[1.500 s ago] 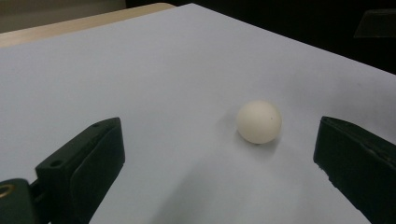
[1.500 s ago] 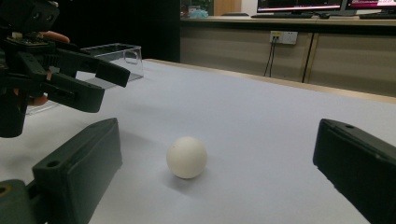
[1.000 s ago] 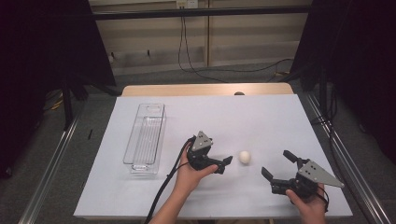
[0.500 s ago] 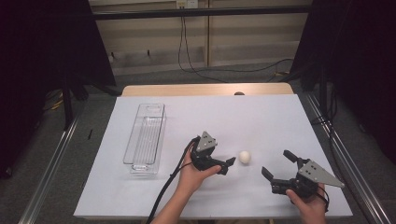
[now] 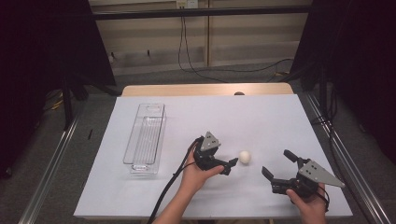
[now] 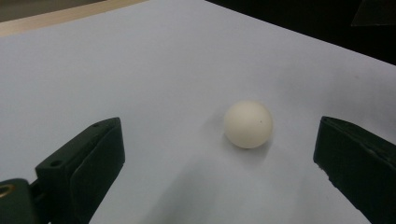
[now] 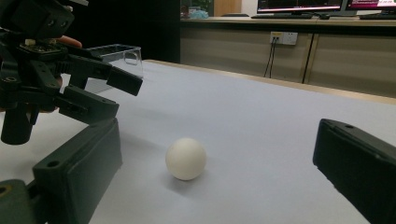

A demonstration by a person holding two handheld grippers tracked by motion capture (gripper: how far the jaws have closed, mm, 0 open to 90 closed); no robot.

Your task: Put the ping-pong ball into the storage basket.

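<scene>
No text, label, brand, number or sign can be read in any of the views. In the right gripper view, two lit monitor screens (image 7: 322,5) stand at about one o'clock on the far counter, but whatever they display is too small and blurred to make out. Below them, on the wall panel, a white socket plate (image 7: 283,38) carries no legible marking. In the high view, another pale wall plate (image 5: 186,3) sits at twelve o'clock, and it is likewise too small to read.
</scene>
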